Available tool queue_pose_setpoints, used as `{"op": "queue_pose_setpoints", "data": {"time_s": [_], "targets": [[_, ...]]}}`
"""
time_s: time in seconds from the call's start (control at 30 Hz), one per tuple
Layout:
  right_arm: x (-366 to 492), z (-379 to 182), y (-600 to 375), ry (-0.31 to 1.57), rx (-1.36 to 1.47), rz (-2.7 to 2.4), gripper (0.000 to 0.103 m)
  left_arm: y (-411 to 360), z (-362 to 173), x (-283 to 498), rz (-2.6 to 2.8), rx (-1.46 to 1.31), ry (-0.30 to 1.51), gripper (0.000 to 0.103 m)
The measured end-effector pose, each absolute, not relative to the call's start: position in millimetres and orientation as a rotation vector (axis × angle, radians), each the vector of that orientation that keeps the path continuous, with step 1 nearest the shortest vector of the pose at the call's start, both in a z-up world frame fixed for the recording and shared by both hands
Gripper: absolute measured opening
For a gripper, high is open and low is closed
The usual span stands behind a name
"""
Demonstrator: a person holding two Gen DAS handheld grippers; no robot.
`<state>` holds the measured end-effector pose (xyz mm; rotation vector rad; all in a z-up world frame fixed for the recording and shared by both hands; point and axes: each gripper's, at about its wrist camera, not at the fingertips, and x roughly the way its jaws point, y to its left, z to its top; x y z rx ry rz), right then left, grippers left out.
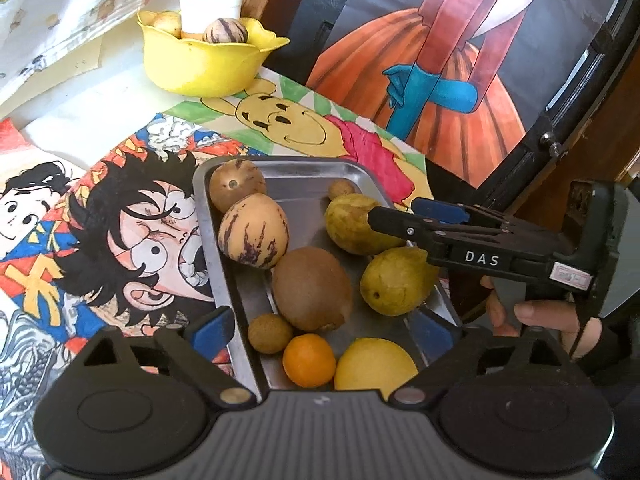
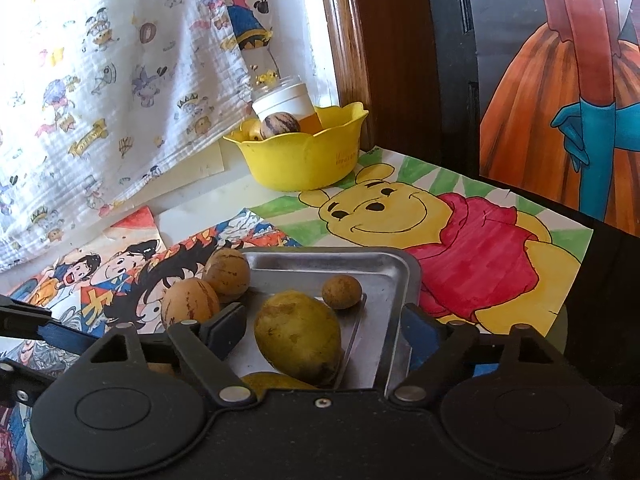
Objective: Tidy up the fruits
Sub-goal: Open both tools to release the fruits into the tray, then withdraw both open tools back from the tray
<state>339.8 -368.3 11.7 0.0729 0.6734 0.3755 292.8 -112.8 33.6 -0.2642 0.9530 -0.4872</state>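
1. On the table covered with cartoon drawings, a metal tray sat with its fruit inside.
2. Tray contents, left wrist view: two striped tan melons at the far left corner, touching each other; brown kiwi in the middle, touching the nearer melon; two yellow-green mangoes on the right side, one behind the other; one small brown longan at the far edge, another at the near edge; orange citrus and a yellow lemon nearest the camera, side by side.
3. Left gripper: jaws spread wide over the near end of the tray, blue pads apart, nothing pinched. Citrus, near longan and lemon lay between the fingers but untouched.
4. Right gripper: jaws released, wide. The far mango lay between its fingers; pads not pressing on it as far as I could tell.
5. In the left wrist view the right gripper's finger reached in from the right across that mango; a hand held its grip.
6. Yellow scalloped bowl stood well apart at the back of the table, holding another striped melon, a pale fruit and a white jar.
7. Patterned cloth hung behind the bowl.
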Motion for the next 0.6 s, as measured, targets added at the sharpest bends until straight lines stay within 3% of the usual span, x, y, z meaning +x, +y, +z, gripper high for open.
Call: {"op": "queue_pose_setpoints", "data": {"time_s": [0.6], "targets": [[307, 28, -361, 0.604, 0.062, 0.348, 0.101, -95, 56, 258, -0.213, -0.210, 0.770, 0.103]]}}
